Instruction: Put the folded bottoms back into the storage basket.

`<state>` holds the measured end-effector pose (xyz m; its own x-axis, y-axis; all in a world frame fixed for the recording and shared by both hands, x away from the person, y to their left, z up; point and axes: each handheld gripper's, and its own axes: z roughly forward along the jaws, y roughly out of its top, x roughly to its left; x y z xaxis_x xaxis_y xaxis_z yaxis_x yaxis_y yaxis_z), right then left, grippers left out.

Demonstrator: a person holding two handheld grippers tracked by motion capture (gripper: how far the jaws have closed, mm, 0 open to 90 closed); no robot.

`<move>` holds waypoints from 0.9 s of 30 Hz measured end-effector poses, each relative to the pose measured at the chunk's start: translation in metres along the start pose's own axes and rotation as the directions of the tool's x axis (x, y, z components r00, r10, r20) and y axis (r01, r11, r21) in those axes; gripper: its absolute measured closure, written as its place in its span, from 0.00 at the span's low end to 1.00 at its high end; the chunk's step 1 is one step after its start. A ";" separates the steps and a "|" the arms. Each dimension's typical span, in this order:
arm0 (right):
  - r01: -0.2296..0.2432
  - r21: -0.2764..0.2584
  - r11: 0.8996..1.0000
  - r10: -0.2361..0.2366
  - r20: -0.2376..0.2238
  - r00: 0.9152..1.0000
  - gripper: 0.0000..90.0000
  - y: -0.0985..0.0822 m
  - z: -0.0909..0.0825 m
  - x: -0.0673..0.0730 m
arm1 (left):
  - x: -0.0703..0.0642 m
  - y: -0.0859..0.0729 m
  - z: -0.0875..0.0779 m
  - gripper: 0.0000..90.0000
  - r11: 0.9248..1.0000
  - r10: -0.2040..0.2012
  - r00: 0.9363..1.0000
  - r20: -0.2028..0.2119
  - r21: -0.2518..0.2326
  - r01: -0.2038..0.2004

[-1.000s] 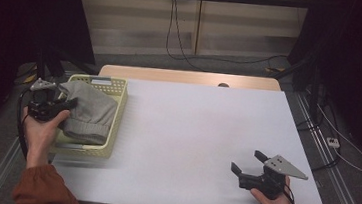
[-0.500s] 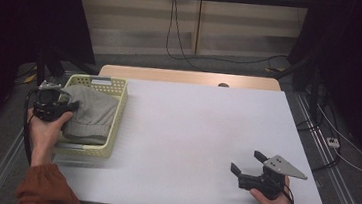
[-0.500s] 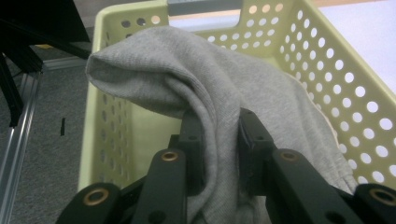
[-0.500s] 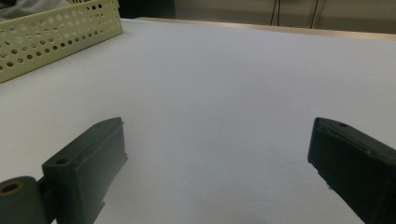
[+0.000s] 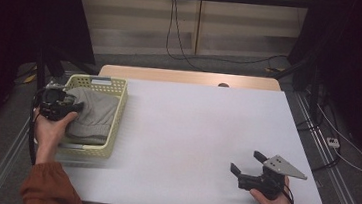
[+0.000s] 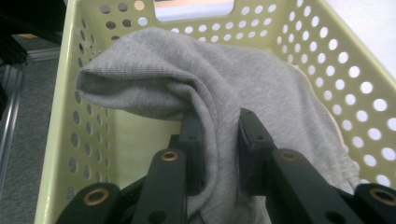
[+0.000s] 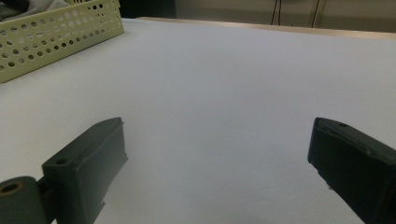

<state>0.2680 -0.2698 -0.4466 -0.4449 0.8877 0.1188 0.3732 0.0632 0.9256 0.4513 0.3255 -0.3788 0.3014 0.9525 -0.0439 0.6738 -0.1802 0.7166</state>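
A grey knitted garment (image 5: 92, 113) lies bunched in a pale yellow perforated basket (image 5: 117, 92) at the table's left edge. My left gripper (image 5: 74, 106) reaches into the basket from the left and is shut on a fold of the grey garment (image 6: 219, 107), which rises between the two black jaws and drapes over them in the left gripper view. My right gripper (image 5: 247, 163) rests near the front right of the white table (image 5: 201, 134), jaws wide open with nothing between them, pointing left across the bare tabletop (image 7: 224, 84).
The basket (image 7: 56, 28) sits far off to the upper left in the right gripper view. A wooden strip (image 5: 191, 78) runs along the table's far edge. Metal rails (image 5: 336, 167) flank the table, and cables (image 5: 176, 26) trail over the floor behind it.
The left hand and its gripper have shifted slightly left and toward the basket's near side, with the garment's fold still pinched. The right gripper has stayed put.
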 end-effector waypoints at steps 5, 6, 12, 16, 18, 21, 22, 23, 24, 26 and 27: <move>0.002 0.001 1.000 -0.002 -0.001 1.000 0.04 0.000 -0.001 0.000 | 0.006 -0.002 0.000 0.81 1.000 -0.011 1.000 -0.011 0.010 0.011; 0.002 0.001 1.000 -0.002 0.000 1.000 0.05 0.000 -0.001 -0.001 | 0.007 -0.002 -0.001 0.80 1.000 -0.021 1.000 -0.002 0.012 0.021; 0.001 0.000 1.000 -0.001 0.001 1.000 0.04 0.000 0.000 -0.001 | 0.011 -0.003 -0.003 0.78 0.999 -0.043 0.999 0.007 -0.001 0.043; 0.003 0.001 1.000 -0.003 0.002 1.000 0.05 0.000 0.000 -0.001 | 0.015 -0.003 -0.007 0.62 0.997 -0.070 0.997 0.012 -0.014 0.070; 0.001 0.001 1.000 -0.001 0.003 1.000 0.05 0.000 0.000 0.000 | 0.015 -0.003 -0.008 0.61 0.997 -0.070 0.998 0.010 -0.028 0.070; 0.005 0.000 1.000 -0.005 0.002 1.000 0.05 0.000 0.000 0.000 | 0.013 -0.002 -0.011 0.56 0.996 -0.061 0.998 0.035 -0.066 0.063; 0.002 0.001 1.000 -0.002 0.003 1.000 0.05 0.000 0.000 0.000 | 0.012 -0.001 -0.011 0.54 0.996 -0.054 0.998 0.033 -0.075 0.056; 0.003 0.002 1.000 -0.003 0.002 1.000 0.05 0.000 0.000 -0.001 | 0.010 0.000 -0.012 0.53 0.996 -0.038 0.998 0.051 -0.074 0.042; 0.003 0.002 1.000 -0.003 0.002 1.000 0.05 0.000 0.000 -0.001 | 0.008 0.000 -0.011 0.52 0.995 -0.031 0.997 0.068 -0.090 0.037; 0.002 0.001 1.000 -0.002 0.002 1.000 0.05 0.000 0.000 0.000 | 0.003 0.002 -0.010 0.50 0.996 -0.022 0.998 0.060 -0.091 0.027; 0.002 0.000 1.000 -0.002 0.002 1.000 0.05 0.000 0.000 0.000 | 0.001 0.003 -0.009 0.50 0.996 -0.015 0.998 0.060 -0.082 0.020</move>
<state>0.2683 -0.2700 -0.4468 -0.4436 0.8887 0.1164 0.3724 0.0646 0.9258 0.4478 0.3276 -0.3705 0.3318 0.9384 -0.0964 0.6217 -0.1407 0.7705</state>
